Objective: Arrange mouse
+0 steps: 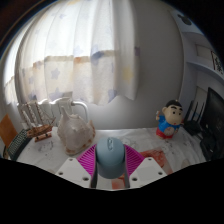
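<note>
While lifted, mouse (111,158) clamped in claw (111,170)

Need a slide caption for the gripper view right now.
Gripper jaws closed on a grey mouse above the table, glass pitcher and toy figure beyond.

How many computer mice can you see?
1. The mouse is pinched between the two pink pads of the gripper, lifted above the table. Others could be hidden behind the fingers.
</note>
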The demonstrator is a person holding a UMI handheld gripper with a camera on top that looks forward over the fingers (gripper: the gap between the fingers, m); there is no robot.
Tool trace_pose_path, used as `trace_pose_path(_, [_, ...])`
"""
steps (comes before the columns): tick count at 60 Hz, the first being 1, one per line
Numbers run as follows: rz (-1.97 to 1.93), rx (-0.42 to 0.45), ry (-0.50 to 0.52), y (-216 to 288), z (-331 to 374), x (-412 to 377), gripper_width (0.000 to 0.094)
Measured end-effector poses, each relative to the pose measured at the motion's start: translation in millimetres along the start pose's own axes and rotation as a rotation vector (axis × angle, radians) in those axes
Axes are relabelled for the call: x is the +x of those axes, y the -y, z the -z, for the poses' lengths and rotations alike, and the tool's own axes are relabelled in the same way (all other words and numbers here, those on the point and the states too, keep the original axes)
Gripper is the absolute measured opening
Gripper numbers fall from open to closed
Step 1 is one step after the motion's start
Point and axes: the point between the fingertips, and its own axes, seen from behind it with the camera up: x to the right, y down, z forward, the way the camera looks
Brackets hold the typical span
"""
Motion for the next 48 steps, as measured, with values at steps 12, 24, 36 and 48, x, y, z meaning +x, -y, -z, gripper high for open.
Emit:
trace_pose_path(12, [0.026, -0.086, -0.076, -85.3, -54.8, 112.6, 0.0369])
trace_pose_path(24, [-0.016, -0.181, -0.027, -144.4, -78.0, 130.5, 0.0387])
trace_pose_path(36, [-0.039, -0.263, -0.013, -153.5, -57.5, 127.4, 0.087])
trace_pose_path(48, [-0.07, -0.233, -0.045, -106.3, 60.9, 95.6, 0.0847])
